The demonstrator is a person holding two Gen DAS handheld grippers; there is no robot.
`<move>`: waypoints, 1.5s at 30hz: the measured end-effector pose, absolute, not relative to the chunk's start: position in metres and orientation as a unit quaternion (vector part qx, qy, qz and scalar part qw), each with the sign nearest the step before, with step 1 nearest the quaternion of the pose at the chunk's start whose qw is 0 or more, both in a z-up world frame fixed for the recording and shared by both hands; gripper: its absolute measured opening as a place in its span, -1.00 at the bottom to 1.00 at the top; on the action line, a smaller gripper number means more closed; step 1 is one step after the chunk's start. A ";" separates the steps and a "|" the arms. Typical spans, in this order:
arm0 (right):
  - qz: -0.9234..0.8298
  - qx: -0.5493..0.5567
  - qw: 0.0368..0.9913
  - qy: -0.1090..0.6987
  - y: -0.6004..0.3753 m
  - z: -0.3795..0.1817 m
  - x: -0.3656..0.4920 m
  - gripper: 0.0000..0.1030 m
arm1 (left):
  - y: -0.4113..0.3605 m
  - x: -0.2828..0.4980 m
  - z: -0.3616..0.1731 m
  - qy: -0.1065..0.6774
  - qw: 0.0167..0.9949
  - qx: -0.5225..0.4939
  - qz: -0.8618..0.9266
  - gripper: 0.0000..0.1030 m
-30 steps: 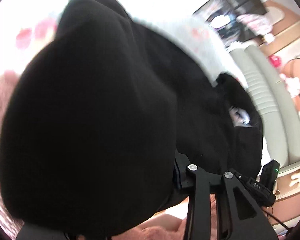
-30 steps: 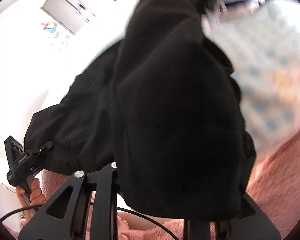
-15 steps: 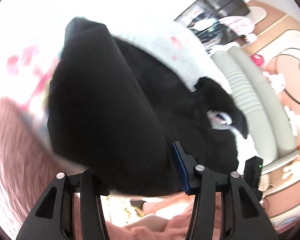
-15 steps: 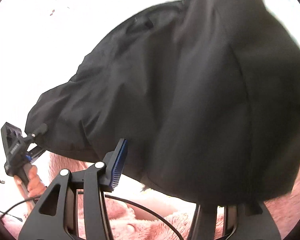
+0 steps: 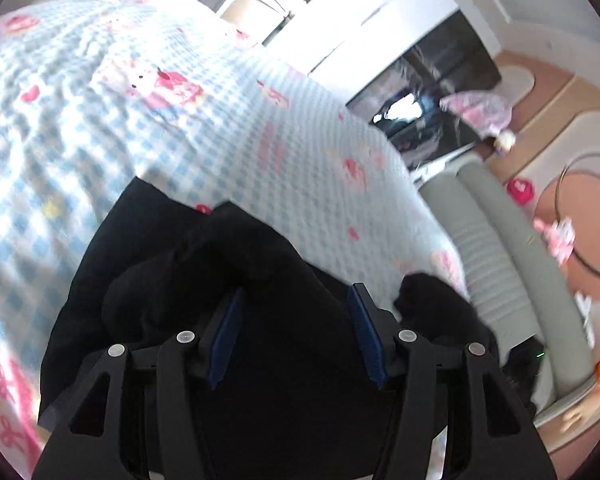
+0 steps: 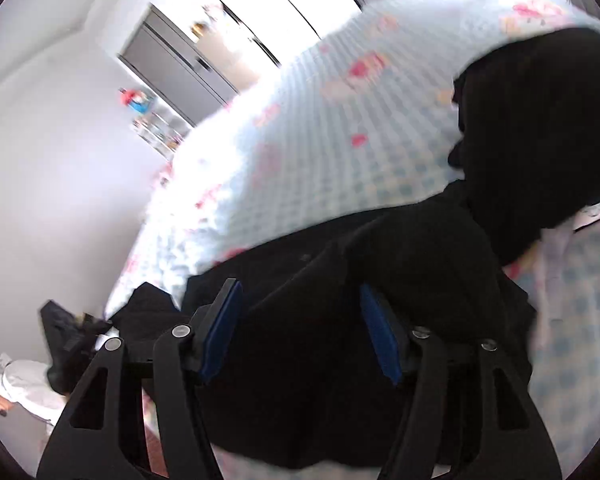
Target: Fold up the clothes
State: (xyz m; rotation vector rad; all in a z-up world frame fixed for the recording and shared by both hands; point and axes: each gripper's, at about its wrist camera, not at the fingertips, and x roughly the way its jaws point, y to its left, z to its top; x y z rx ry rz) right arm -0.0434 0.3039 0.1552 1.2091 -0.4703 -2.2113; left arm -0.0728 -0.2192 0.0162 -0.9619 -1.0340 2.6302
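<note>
Letting go, both the left hand-held gripper (image 5: 296, 336) and right hand-held gripper (image 6: 300, 336) have just opened wide, dropping the soft black garment (image 5: 188, 280) onto the blue-checked bed (image 5: 100, 120), so this fold looks done.

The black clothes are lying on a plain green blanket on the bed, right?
Not quite. The black clothes do lie on the bed, but the blanket is blue-and-white checked with pink cartoon prints, not plain green. The left wrist view shows it best.
</note>
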 end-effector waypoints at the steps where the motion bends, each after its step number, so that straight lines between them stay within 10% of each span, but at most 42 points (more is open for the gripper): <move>1: -0.829 0.454 0.282 -0.163 0.275 0.149 -0.051 0.16 | -0.222 -0.066 0.017 -0.332 0.063 -0.310 0.889 0.13; 4: -0.845 0.431 0.279 -0.150 0.259 0.146 -0.045 0.15 | -0.220 -0.049 0.015 -0.286 0.012 -0.286 0.914 0.30; 8: -0.884 0.365 0.248 -0.153 0.278 0.161 -0.019 0.70 | -0.243 -0.036 -0.015 -0.304 0.039 -0.320 0.896 0.43; 23: -0.840 0.458 0.263 -0.128 0.246 0.070 -0.066 0.73 | -0.179 -0.090 -0.024 -0.190 0.147 -0.407 0.881 0.52; 24: -0.838 0.463 0.262 -0.117 0.240 0.064 -0.074 0.71 | -0.180 -0.093 -0.028 -0.199 0.141 -0.410 0.879 0.18; 25: -0.835 0.473 0.259 -0.111 0.236 0.056 -0.082 0.51 | -0.179 -0.094 -0.028 -0.196 0.114 -0.405 0.886 -0.64; 26: -0.829 0.483 0.255 -0.122 0.233 0.053 -0.085 -0.09 | -0.176 -0.094 -0.026 -0.188 0.078 -0.399 0.894 -0.63; 31: -0.855 0.438 0.260 -0.101 0.212 0.092 -0.085 -0.59 | -0.175 -0.101 0.025 -0.179 0.025 -0.328 0.927 -0.67; 41: -0.856 0.495 0.135 -0.057 0.181 0.015 -0.176 -0.48 | -0.197 -0.193 -0.067 -0.148 -0.058 -0.451 0.878 -0.25; 45: -0.863 0.472 0.157 -0.085 0.199 0.051 -0.149 -0.07 | -0.217 -0.169 -0.032 -0.186 -0.032 -0.427 0.885 -0.25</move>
